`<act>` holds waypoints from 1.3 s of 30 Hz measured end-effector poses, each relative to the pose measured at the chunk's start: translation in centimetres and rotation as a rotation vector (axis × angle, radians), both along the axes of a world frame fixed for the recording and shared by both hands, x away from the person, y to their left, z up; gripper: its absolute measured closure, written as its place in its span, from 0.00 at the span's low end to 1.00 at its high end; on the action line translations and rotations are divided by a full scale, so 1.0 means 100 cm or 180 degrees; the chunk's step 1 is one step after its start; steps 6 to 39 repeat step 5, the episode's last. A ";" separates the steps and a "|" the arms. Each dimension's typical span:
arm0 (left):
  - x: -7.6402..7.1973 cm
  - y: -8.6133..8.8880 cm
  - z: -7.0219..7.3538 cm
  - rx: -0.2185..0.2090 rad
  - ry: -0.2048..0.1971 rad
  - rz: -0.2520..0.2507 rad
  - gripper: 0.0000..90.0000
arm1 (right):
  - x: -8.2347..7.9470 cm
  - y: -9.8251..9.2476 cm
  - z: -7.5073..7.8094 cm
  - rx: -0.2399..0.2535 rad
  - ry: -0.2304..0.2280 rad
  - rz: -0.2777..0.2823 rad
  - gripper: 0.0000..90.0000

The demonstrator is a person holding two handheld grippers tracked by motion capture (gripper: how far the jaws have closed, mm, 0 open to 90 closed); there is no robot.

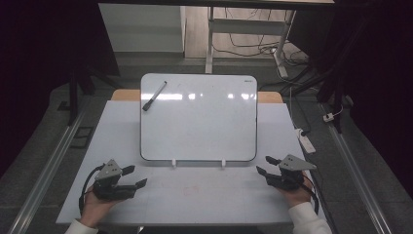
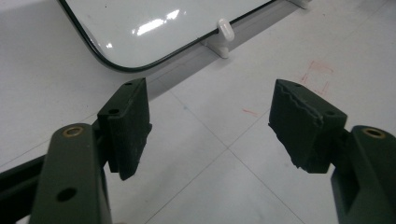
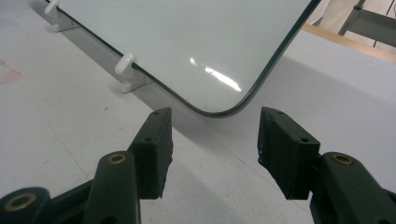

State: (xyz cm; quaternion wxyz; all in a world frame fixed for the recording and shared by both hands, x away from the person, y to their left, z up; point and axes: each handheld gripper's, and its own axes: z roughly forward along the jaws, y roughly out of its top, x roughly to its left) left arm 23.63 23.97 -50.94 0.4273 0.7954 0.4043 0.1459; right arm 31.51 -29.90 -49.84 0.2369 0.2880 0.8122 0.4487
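Jaws of your left gripper (image 1: 137, 176) and right gripper (image 1: 263, 165) stand parted, nothing between them — each rests low over the white tabletop (image 1: 204, 195), just in front of a near corner of the whiteboard (image 1: 199, 119). The whiteboard sits mid-tabletop, propped on two white clips (image 1: 174, 163). A black marker (image 1: 154, 95) lies on its far left corner — well apart from both grippers.

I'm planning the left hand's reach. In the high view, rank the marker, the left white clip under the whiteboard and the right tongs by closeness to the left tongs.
1. Left white clip, just ahead and to the right of the left tongs.
2. Marker, on the whiteboard's far left corner.
3. Right tongs, across the table's near edge.
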 end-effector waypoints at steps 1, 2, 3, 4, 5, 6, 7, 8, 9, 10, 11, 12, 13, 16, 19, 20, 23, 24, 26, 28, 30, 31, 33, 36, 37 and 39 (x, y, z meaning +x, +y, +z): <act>0.000 0.000 0.000 0.0000 -0.0001 0.0005 0.33 | 0.000 0.000 0.000 0.0002 -0.0010 0.0004 0.50; 0.000 0.001 0.000 -0.0001 -0.0005 0.0007 0.33 | 0.000 0.000 0.000 0.0008 -0.0006 -0.0001 0.50; 0.000 0.001 0.000 -0.0002 -0.0008 0.0012 0.33 | 0.000 0.000 0.000 0.0008 -0.0004 0.0001 0.50; 0.000 0.001 0.000 0.0000 -0.0011 0.0014 0.33 | 0.000 0.000 0.000 0.0008 -0.0004 0.0003 0.50; 0.000 0.001 0.000 -0.0001 -0.0010 0.0015 0.33 | 0.000 0.000 0.000 0.0007 -0.0006 0.0003 0.50; 0.000 0.001 0.000 -0.0001 -0.0010 0.0015 0.33 | 0.000 0.000 0.000 0.0007 -0.0006 0.0003 0.50; 0.000 0.001 0.000 -0.0001 -0.0010 0.0015 0.33 | 0.000 0.000 0.000 0.0007 -0.0006 0.0003 0.50; 0.000 0.001 0.000 -0.0001 -0.0010 0.0015 0.33 | 0.000 0.000 0.000 0.0007 -0.0006 0.0003 0.50; 0.000 0.001 0.000 -0.0001 -0.0010 0.0015 0.33 | 0.000 0.000 0.000 0.0007 -0.0006 0.0003 0.50; 0.000 0.001 0.000 -0.0001 -0.0010 0.0015 0.33 | 0.000 0.000 0.000 0.0007 -0.0006 0.0003 0.50; 0.000 0.001 0.000 -0.0001 -0.0010 0.0015 0.33 | 0.000 0.000 0.000 0.0007 -0.0006 0.0003 0.50; 0.000 0.001 0.000 -0.0001 -0.0010 0.0015 0.33 | 0.000 0.000 0.000 0.0007 -0.0006 0.0003 0.50; 0.000 0.001 0.000 -0.0001 -0.0010 0.0015 0.33 | 0.000 0.000 0.000 0.0007 -0.0006 0.0003 0.50; 0.000 0.001 0.000 -0.0001 -0.0010 0.0015 0.33 | 0.000 0.000 0.000 0.0007 -0.0006 0.0003 0.50; 0.000 0.001 0.000 -0.0001 -0.0010 0.0015 0.33 | 0.000 0.000 0.000 0.0007 -0.0006 0.0003 0.50; 0.000 0.001 0.000 -0.0001 -0.0010 0.0015 0.33 | 0.000 0.000 0.000 0.0007 -0.0006 0.0003 0.50; 0.000 0.001 0.000 -0.0001 -0.0010 0.0015 0.33 | 0.000 0.000 0.000 0.0007 -0.0006 0.0003 0.50; 0.000 0.001 0.000 -0.0001 -0.0010 0.0015 0.33 | 0.000 0.000 0.000 0.0007 -0.0006 0.0003 0.50; 0.000 0.001 0.000 -0.0001 -0.0010 0.0015 0.33 | 0.000 0.000 0.000 0.0007 -0.0006 0.0003 0.50; 0.000 0.001 0.000 -0.0001 -0.0010 0.0015 0.33 | 0.000 0.000 0.000 0.0007 -0.0006 0.0003 0.50; 0.000 0.001 0.000 -0.0001 -0.0010 0.0015 0.33 | 0.000 0.000 0.000 0.0007 -0.0006 0.0003 0.50; 0.000 0.001 0.000 -0.0001 -0.0010 0.0015 0.33 | 0.000 0.000 0.000 0.0007 -0.0006 0.0003 0.50; 0.000 0.001 0.000 -0.0001 -0.0010 0.0015 0.33 | 0.000 0.000 0.000 0.0007 -0.0006 0.0003 0.50; 0.000 0.001 0.000 -0.0001 -0.0010 0.0015 0.33 | 0.000 0.000 0.000 0.0007 -0.0006 0.0003 0.50; 0.000 0.001 0.000 -0.0001 -0.0010 0.0015 0.33 | 0.000 0.000 0.000 0.0007 -0.0006 0.0003 0.50; 0.000 0.001 0.000 -0.0001 -0.0010 0.0015 0.33 | 0.000 0.000 0.000 0.0007 -0.0006 0.0003 0.50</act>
